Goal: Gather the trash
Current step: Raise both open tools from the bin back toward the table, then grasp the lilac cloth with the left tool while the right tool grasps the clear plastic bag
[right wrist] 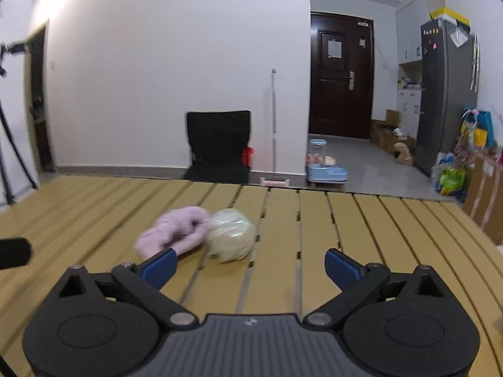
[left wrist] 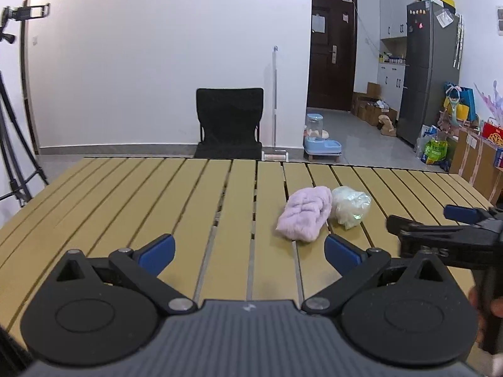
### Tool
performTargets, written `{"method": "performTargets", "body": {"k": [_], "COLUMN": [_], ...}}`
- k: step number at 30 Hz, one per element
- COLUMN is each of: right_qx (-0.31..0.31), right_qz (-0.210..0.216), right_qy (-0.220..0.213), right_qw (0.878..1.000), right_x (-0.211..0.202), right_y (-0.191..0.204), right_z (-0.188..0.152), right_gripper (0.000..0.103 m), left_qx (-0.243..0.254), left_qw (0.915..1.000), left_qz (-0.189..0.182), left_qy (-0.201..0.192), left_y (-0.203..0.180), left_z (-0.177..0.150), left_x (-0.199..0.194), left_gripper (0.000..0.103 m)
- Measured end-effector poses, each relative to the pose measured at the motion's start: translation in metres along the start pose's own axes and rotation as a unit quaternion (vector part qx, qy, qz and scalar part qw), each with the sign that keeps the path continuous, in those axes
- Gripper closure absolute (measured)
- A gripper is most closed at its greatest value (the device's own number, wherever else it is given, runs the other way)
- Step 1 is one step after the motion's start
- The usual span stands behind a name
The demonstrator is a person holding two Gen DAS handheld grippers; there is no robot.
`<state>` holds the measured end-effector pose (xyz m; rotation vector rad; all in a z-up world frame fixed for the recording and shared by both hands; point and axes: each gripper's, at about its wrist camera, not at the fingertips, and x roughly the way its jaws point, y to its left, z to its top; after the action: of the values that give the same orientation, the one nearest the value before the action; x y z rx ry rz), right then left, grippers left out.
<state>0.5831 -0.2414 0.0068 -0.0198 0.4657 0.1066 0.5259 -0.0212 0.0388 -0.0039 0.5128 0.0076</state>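
A crumpled clear plastic ball (left wrist: 350, 206) lies on the slatted yellow table (left wrist: 157, 194), touching a fluffy lilac cloth (left wrist: 306, 215) on its left. Both also show in the right wrist view, the ball (right wrist: 232, 235) and the cloth (right wrist: 176, 232). My left gripper (left wrist: 250, 253) is open and empty, low over the table, with the cloth just ahead of its right finger. My right gripper (right wrist: 250, 267) is open and empty, with the ball just ahead between its fingers; it also shows from the side in the left wrist view (left wrist: 440, 224).
A black chair (left wrist: 229, 122) stands behind the table's far edge. A tripod (left wrist: 12, 144) stands at the left. A blue pet feeder (left wrist: 320, 144), boxes, bags and a grey fridge (left wrist: 430, 72) are on the floor at the right.
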Motion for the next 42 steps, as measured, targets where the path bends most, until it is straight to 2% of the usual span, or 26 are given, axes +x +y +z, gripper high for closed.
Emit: {"method": "performTargets", "body": {"k": [5,11,14,19,24,31,42], "right_qx": [0.007,0.014,0.02,0.026,0.041,0.06,0.078], "right_qz": [0.013,0.01,0.019,0.034,0.052,0.048,0.03], "right_qy": [0.038,0.068,0.079,0.093,0.088,0.072,0.045], "right_qw": [0.999,0.998,0.996,0.995,0.994,0.994,0.995], "right_x": [0.059,0.105,0.118,0.131,0.125,0.11,0.082], "right_y": [0.004,0.01,0.01,0.011,0.008,-0.005,-0.046], "right_z": [0.01,0.013,0.016,0.018,0.017,0.018,0.017], "right_gripper": [0.014,0.03,0.036,0.065,0.078,0.081,0.082], "left_qx": [0.014,0.017,0.016,0.005,-0.008,-0.01,0.007], "left_qw": [0.9999,0.9996,0.9994,0.9988,0.998,0.9977,0.9968], "left_qz": [-0.002,-0.005,-0.007,-0.019,-0.028,-0.039,-0.044], "left_qy": [0.01,0.024,0.03,0.044,0.056,0.054,0.066], "left_y": [-0.009,-0.014,-0.013,-0.011,-0.007,-0.016,-0.054], "left_z": [0.007,0.012,0.013,0.014,0.016,0.025,0.033], "left_x": [0.036,0.072,0.083,0.1,0.112,0.114,0.134], "left_gripper": [0.0,0.0,0.0,0.0,0.0,0.0,0.0]}}
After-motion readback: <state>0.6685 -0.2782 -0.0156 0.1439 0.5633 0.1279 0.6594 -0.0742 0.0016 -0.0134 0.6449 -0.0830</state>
